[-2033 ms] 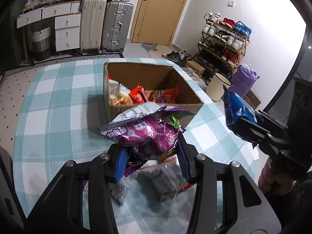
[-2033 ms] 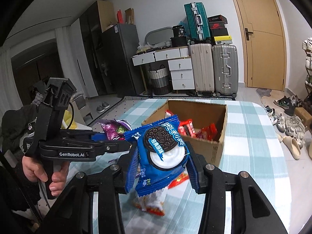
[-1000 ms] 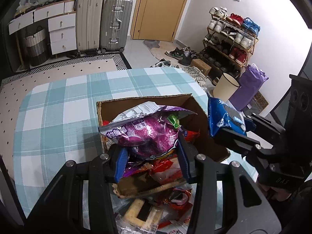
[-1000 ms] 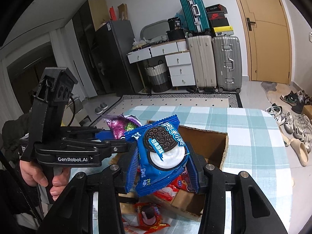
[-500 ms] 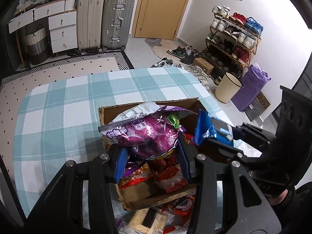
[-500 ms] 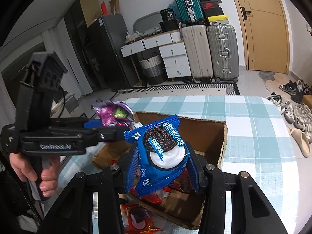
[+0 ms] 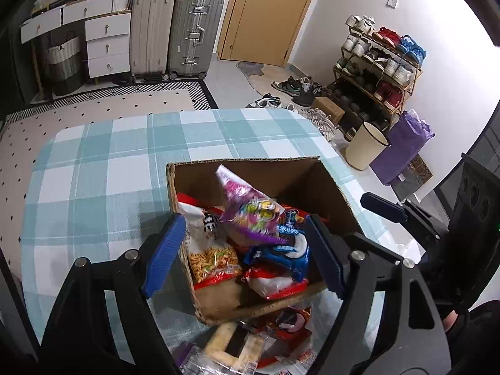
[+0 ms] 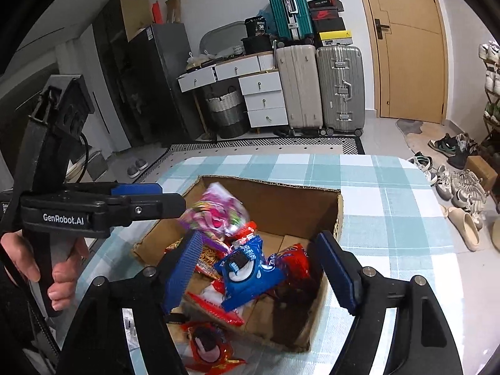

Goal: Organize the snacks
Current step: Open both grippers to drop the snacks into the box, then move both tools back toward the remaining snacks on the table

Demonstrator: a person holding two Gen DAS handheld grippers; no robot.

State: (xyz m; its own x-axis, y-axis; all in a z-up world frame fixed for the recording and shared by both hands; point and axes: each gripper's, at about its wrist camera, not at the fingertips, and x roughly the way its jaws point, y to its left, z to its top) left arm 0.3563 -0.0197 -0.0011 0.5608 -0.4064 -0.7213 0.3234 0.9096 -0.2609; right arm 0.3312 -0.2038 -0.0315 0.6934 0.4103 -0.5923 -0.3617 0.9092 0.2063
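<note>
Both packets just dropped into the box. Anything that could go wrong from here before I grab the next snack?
Three possible snags. The purple bag sits tilted on top of the pile, so it might slide. The cardboard box is filling, and later drops could spill over its low near wall. The loose snacks lie tight against that wall under the left gripper and right gripper, both open, so reaching down may knock the box.

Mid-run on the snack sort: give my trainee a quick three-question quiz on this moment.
1. True or false: the left gripper is open and holds nothing.
2. Where is the blue cookie pack? A) in the cardboard box B) in the right gripper C) on the floor
3. Which packet with a dark cookie picture lies on the tablecloth outside the box's near wall?

Key: 1 true; 2 A; 3 the red cookie packet.
</note>
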